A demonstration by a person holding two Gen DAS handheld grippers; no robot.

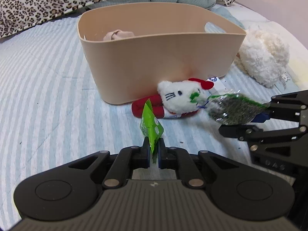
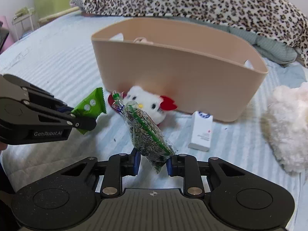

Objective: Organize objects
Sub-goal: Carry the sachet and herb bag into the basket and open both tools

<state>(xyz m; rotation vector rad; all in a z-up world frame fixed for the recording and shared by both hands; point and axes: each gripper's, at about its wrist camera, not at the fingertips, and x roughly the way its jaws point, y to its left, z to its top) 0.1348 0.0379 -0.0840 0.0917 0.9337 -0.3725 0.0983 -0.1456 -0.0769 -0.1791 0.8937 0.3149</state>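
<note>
A beige plastic basket [image 1: 157, 69] [image 2: 173, 80] stands on the striped bed, with a pink cloth [image 1: 117, 34] inside. My left gripper [image 1: 154, 148] [image 2: 77, 119] is shut on a green snack packet [image 1: 151, 127] [image 2: 89, 105], held above the bed in front of the basket. My right gripper [image 2: 153, 158] [image 1: 267, 109] is shut on a clear bag of dark seeds [image 2: 148, 134] [image 1: 234, 111], also in front of the basket. A white cat plush with a red bow [image 1: 181, 98] [image 2: 146, 102] lies against the basket's front wall, between the two grippers.
A small white box [image 2: 201, 132] [image 1: 217, 84] lies by the basket's right front corner. A fluffy cream plush [image 1: 263, 57] [image 2: 286, 127] lies to the right. A leopard-print blanket [image 2: 192, 0] and a grey-green quilt [image 2: 273, 48] lie behind the basket.
</note>
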